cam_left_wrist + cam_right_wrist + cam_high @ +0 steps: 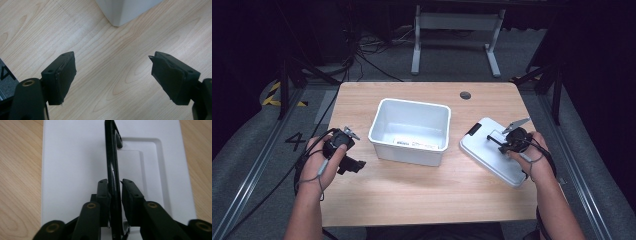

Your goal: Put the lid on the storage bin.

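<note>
A white plastic bin (407, 152) stands open in the middle of the wooden table (412, 192). To its right lies a white lid (492, 162), turned at an angle. My right gripper (501, 142) is over the lid, shut on its thin black handle (112, 157), which stands upright between the jaws (114, 183) above the lid's surface (70, 170). My left gripper (353, 164) is left of the bin, open, with bare tabletop between its jaws (112, 72). One corner of the bin (120, 12) sits just ahead of them.
A long label (412, 143) lies on the bin's floor. A round cable hole (465, 95) sits near the table's far edge. Beyond the table stand a white frame (457, 30) and floor cables (362, 55). The lid reaches close to the table's right edge.
</note>
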{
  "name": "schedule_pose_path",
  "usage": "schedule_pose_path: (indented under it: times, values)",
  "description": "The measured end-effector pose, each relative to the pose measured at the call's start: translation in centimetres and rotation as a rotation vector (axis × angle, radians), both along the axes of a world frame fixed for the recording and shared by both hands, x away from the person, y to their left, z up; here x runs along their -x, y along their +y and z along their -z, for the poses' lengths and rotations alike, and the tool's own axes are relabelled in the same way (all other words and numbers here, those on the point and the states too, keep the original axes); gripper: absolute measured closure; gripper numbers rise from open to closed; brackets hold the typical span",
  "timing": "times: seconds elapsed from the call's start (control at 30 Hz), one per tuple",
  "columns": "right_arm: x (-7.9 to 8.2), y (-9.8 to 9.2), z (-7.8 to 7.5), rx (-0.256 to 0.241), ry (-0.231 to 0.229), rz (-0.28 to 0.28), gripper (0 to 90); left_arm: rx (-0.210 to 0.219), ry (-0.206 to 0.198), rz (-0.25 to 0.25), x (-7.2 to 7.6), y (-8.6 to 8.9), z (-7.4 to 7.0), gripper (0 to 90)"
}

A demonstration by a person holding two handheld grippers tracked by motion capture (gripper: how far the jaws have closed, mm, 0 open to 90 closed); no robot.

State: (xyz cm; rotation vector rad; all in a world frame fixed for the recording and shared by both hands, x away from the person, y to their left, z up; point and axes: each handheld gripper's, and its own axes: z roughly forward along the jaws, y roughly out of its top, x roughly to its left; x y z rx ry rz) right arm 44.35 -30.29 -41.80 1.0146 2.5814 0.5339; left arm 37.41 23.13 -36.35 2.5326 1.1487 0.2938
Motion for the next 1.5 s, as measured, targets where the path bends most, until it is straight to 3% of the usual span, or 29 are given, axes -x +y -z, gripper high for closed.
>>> schedule_pose_path:
  times: [0.1,0.4,0.47,0.7,0.83,1.03,1.5]
  values:
    - [0.0,-0.2,-0.4,0.038,-0.05,-0.018,83.7,0.011,0.001,-0.001,0.0,0.0,0.0,20.3]
    - [-0.1,-0.6,-1.3,0.038,-0.066,-0.019,84.1,0.016,-0.006,-0.012,0.0,0.3,-0.1,20.4]
    - [-0.1,-0.6,-2.0,0.017,-0.075,-0.013,84.0,0.017,-0.006,-0.011,-0.1,0.4,-0.1,20.4]
    - [0.0,-0.5,-5.0,0.01,-0.087,-0.024,84.1,0.018,-0.009,-0.004,-0.1,0.3,-0.2,20.4]
    - [0.1,-0.4,-6.6,-0.026,-0.083,-0.023,84.1,0.023,-0.011,-0.006,-0.1,0.3,-0.2,20.4]
    - [0.3,0.3,-8.8,-0.013,-0.091,-0.034,84.1,0.028,-0.012,0.01,-0.3,0.3,-0.3,20.3]
    - [0.6,1.8,-13.1,-0.054,-0.129,-0.09,84.2,0.046,-0.021,0.017,-0.2,0.9,-0.7,19.9]
